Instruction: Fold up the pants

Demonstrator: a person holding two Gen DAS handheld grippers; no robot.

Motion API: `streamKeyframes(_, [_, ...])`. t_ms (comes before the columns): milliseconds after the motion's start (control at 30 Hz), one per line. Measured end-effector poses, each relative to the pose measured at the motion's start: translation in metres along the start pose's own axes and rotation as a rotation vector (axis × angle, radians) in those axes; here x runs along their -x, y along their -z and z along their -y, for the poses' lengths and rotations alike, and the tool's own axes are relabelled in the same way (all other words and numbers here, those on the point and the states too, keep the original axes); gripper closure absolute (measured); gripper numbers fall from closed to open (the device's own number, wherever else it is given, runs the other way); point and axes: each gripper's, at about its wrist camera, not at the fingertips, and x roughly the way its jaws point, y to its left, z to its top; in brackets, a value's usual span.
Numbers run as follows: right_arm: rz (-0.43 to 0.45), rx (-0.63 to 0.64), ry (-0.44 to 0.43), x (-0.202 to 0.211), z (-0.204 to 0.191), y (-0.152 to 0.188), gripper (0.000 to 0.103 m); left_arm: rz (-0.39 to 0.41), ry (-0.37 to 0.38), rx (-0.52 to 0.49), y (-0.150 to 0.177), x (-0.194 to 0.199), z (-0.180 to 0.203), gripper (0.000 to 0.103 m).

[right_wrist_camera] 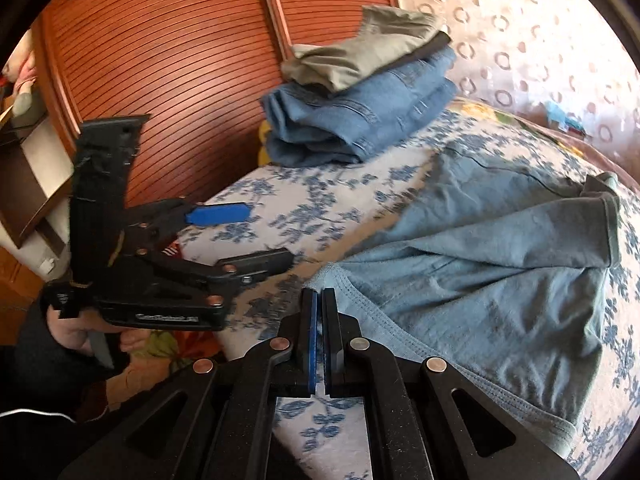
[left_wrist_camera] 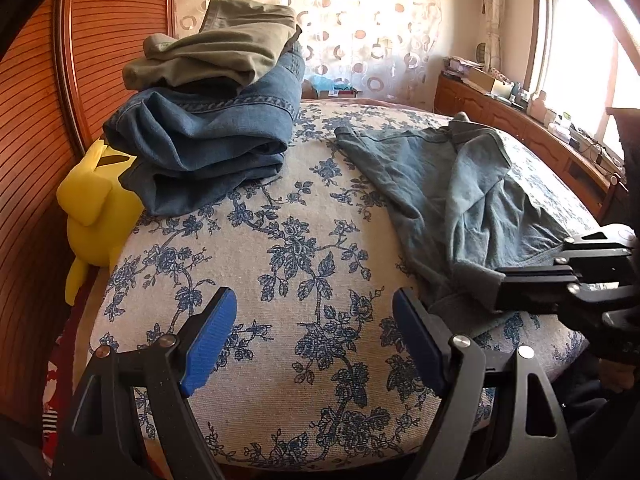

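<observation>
Two tongs hover over the bed (left_wrist_camera: pixel 312 240): left tongs (left_wrist_camera: pixel 314 344) stand open beside the crumpled pants (left_wrist_camera: pixel 448 184); right tongs (right_wrist_camera: pixel 319 336) are closed, empty, at the pants' waistband.

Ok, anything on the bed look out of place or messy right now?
The grey-blue pants lie rumpled and half-folded on the floral bedspread, one flap askew. The folded stack, olive pants on jeans, looks tidy. A yellow plush toy sits wedged beside the mattress.
</observation>
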Motion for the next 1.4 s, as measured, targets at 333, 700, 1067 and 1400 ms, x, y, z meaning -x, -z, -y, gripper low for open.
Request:
streamKeyframes(333, [-0.034,-0.013,0.01,-0.004,0.005,0.004,0.095,0.003,0.001,0.001,-0.001,0.001,-0.001,0.022])
streamKeyframes(700, [0.02,-0.029,0.129,0.046,0.021,0.013,0.082,0.023,0.019,-0.007,-0.005,0.004,0.007,0.022])
streamKeyframes(1067, [0.079,-0.13,0.357,0.071,0.103,0.0,0.064,0.048,0.069,-0.061,-0.024,-0.002,0.034,0.022])
streamKeyframes(1400, [0.011,-0.157,0.351,0.02,0.147,-0.038,0.064,0.015,0.083,-0.068,-0.018,-0.013,0.039,0.022])
